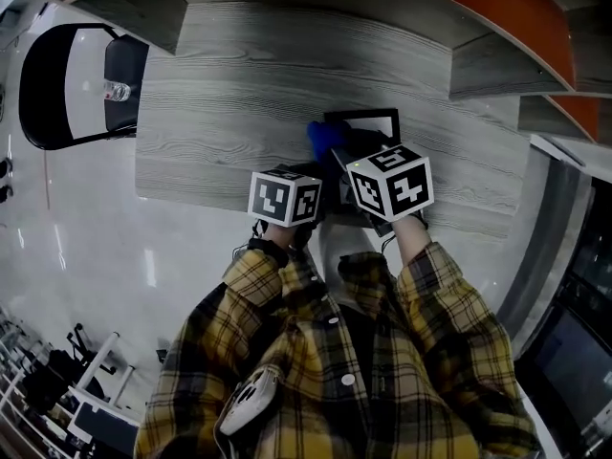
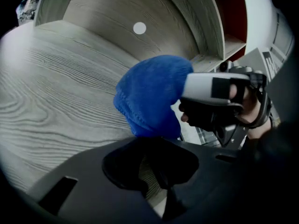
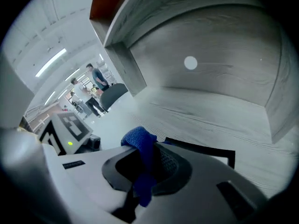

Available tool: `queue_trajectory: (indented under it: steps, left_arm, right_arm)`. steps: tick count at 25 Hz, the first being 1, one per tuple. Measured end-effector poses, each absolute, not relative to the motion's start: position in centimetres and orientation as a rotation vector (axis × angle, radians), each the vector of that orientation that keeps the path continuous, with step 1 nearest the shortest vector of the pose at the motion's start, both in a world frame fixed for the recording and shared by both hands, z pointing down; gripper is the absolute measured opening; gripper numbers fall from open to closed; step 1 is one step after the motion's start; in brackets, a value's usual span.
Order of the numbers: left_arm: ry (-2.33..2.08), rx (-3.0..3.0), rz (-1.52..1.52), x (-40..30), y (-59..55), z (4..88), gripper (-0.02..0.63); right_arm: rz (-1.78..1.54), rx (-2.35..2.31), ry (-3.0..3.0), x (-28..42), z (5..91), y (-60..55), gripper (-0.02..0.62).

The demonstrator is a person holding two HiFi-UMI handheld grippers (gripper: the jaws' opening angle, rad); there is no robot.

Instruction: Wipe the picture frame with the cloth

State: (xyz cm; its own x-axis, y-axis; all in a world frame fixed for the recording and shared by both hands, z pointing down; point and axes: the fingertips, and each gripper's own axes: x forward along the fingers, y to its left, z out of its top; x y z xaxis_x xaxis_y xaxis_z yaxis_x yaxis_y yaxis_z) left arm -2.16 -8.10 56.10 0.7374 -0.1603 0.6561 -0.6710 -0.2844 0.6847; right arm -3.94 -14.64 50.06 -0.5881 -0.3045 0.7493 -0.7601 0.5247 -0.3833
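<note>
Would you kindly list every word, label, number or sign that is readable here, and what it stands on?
None readable.
The left marker cube and right marker cube carry only black-and-white square patterns, not letters or numbers.
The picture frame shows no legible print.

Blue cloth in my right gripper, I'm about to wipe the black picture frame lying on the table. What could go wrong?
1. The right gripper pinches only a fold of the fluffy blue cloth, and the rest bunches beyond the jaws. Dragging it might pull it free.
2. The flat black picture frame lies loose on the grey wood-grain table, so a firm wipe could slide it.
</note>
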Motion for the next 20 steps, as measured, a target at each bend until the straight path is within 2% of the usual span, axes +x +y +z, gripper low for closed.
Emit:
queue_trajectory:
  steps: [5,11,20]
  left_arm:
    - [-0.646,1.821,0.571,-2.2,-8.2,56.2,0.078]
    - [-0.633,1.794,0.497,-1.7,-8.7,56.2,0.074]
    - [-0.654,1.791,0.531,-2.0,-8.7,56.3,0.071]
  right_arm:
    - [0.782,0.812,-2.08,-4.9,53.8,-15.7,0.04]
    - [0.57,0.842,-2.081,-4.4,54.3,-16.4,0.04]
    - [0.509,1.025,-1.996,-0.2,54.3,-16.9,0.04]
